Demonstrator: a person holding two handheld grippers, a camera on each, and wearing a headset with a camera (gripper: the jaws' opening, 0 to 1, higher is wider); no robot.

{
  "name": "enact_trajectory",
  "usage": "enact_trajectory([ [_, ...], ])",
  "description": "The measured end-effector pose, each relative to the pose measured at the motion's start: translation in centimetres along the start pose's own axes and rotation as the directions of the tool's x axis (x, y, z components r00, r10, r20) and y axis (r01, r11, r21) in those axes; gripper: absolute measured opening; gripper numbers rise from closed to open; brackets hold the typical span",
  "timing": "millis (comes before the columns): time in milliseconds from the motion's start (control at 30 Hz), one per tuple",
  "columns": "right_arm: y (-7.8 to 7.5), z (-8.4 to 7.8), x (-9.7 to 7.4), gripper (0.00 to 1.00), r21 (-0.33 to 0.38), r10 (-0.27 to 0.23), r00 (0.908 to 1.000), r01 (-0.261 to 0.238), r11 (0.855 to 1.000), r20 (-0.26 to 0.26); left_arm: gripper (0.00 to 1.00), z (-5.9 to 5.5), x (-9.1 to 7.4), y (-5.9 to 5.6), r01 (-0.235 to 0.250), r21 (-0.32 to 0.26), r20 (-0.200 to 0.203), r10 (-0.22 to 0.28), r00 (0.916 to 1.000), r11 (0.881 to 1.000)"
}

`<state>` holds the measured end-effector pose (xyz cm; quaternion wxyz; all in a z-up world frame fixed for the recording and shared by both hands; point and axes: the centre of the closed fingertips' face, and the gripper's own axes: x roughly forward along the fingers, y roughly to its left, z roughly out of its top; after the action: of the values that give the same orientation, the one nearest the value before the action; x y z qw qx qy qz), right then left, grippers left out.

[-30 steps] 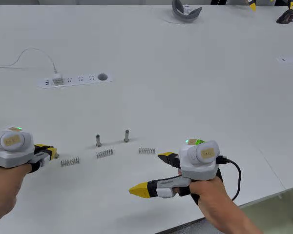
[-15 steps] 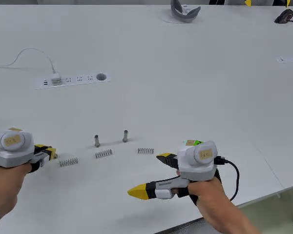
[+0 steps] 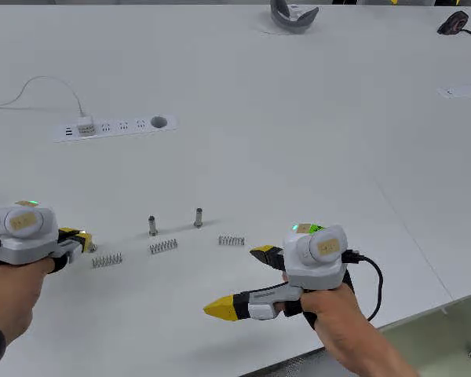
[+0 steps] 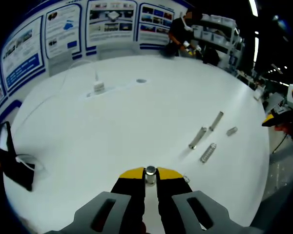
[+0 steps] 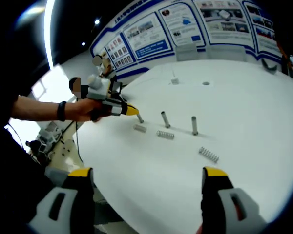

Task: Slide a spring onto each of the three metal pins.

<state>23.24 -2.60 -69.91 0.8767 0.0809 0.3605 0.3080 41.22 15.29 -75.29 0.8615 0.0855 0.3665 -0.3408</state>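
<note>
Pin held only at the jaw tips, springs lying loose: a slip or a roll is the likely trouble.

The left gripper (image 3: 80, 239) is closed on one metal pin (image 4: 150, 171), pinched just at its yellow tips, so the pin may twist or drop once a spring pushes against it. The left spring (image 3: 107, 260), middle spring (image 3: 163, 247) and right spring (image 3: 231, 240) lie on the white table (image 3: 298, 141) near two upright pins (image 3: 152, 226); a careless nudge could roll or topple them. The right gripper (image 5: 146, 174) is spread wide and holds nothing.

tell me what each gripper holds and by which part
Left gripper: a metal pin, clamped near its top end. Right gripper: open, nothing held.
</note>
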Motion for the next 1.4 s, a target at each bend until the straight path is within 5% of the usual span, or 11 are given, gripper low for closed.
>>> enact_trajectory([
  [400, -0.3, -0.3, -0.5, 0.93, 0.013, -0.010, 0.9999, 0.010, 1.000, 0.005, 0.08, 0.8, 0.9, -1.3, 0.022, 0.029, 0.000, -0.022, 0.9998, 0.999],
  [700, -0.4, -0.7, -0.6, 0.93, 0.023, -0.014, 0.9999, 0.014, 1.000, 0.005, 0.08, 0.7, 1.0, -1.3, 0.031, 0.024, 0.000, -0.031, 0.9995, 0.999],
  [833, -0.2, -0.7, -0.4, 0.93, 0.017, -0.010, 1.0000, 0.010, 1.000, 0.002, 0.10, 0.4, 0.9, -1.3, 0.029, 0.021, -0.008, -0.029, 0.9996, 0.999],
  [933, -0.1, -0.6, -0.3, 0.93, 0.016, -0.006, 1.0000, 0.006, 1.000, 0.004, 0.20, 0.1, 0.9, -1.4, 0.047, -0.020, -0.013, -0.047, 0.9988, 0.999],
  [1400, 0.2, -1.1, -0.1, 0.93, 0.018, 0.002, 1.0000, -0.002, 1.000, 0.001, 0.27, -1.5, -0.6, -0.9, 0.031, -0.055, -0.017, -0.032, 0.9993, 0.998],
])
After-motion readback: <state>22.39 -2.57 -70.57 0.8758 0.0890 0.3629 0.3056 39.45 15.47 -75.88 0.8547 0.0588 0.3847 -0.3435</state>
